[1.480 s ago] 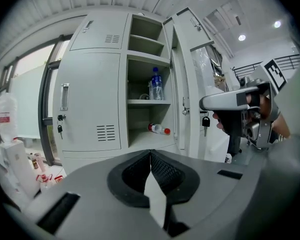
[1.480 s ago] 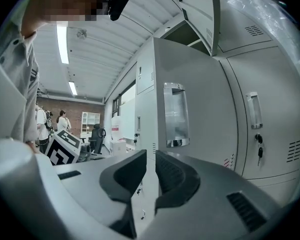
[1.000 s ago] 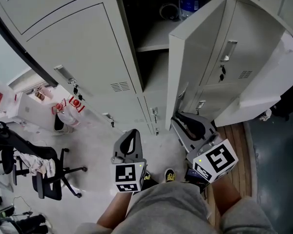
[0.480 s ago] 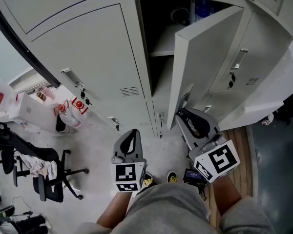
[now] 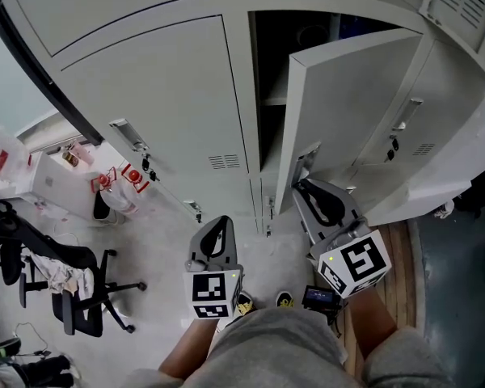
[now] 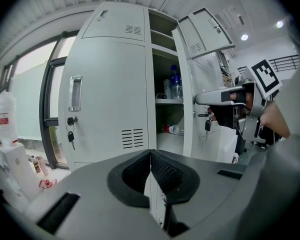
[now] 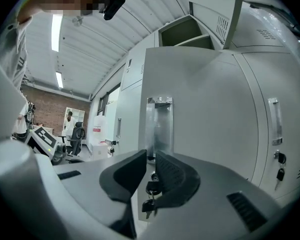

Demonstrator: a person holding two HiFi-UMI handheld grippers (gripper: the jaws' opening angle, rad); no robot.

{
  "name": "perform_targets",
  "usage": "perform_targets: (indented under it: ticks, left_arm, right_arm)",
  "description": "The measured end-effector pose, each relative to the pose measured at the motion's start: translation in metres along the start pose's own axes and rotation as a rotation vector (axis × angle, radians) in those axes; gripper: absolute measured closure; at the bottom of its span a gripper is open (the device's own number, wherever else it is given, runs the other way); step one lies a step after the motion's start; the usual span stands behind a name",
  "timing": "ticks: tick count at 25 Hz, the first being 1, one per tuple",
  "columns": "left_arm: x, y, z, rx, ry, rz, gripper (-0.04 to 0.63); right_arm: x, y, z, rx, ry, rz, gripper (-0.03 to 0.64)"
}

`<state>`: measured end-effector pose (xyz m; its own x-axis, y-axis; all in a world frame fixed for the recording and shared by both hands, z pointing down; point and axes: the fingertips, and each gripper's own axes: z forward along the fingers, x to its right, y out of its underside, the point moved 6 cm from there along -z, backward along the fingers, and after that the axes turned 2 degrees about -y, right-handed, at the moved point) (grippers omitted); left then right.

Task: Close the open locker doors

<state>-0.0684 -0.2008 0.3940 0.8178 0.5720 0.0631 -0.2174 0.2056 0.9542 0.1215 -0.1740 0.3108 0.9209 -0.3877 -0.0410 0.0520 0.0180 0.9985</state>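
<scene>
A bank of pale grey lockers fills the head view. One middle door (image 5: 347,111) stands ajar from its dark compartment (image 5: 271,128). My right gripper (image 5: 305,186) is at that door's lower free edge, its jaws a narrow gap apart. Ahead of it are the door's handle recess (image 7: 159,129) and hanging keys (image 7: 150,191). My left gripper (image 5: 217,234) hangs shut and empty in front of the closed left door (image 5: 170,87). In its own view, its jaws (image 6: 150,165) point at shelves with a water bottle (image 6: 176,84). An upper door (image 6: 210,29) also hangs open.
Another white door leaf (image 5: 453,160) juts out at the right. An office chair (image 5: 73,289), boxes and bags (image 5: 56,168) stand on the left floor. A wooden strip (image 5: 396,245) runs at the right. The person's shoes (image 5: 283,299) are below. A distant person (image 7: 70,124) stands far off.
The view has come nearer to the lockers. The middle door has swung toward its frame, so less dark interior shows. My right gripper stayed at its edge; the left barely moved.
</scene>
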Motion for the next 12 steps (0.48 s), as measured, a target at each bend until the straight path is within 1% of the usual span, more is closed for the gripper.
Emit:
perform_targets:
  ticks: [5,9,12]
  left_arm:
    - [-0.012,0.000,0.003,0.010,-0.018,-0.001,0.586]
    - [-0.022,0.003,0.003,-0.001,-0.036,-0.016,0.586]
    - [-0.029,0.004,0.006,0.005,-0.050,-0.014,0.586]
  right_arm:
    - [0.007,0.002,0.018,0.010,0.023,0.020,0.551]
    - [0.012,0.002,0.034,0.021,0.036,0.040,0.554]
    - [0.017,0.003,0.045,0.028,0.062,0.057,0.557]
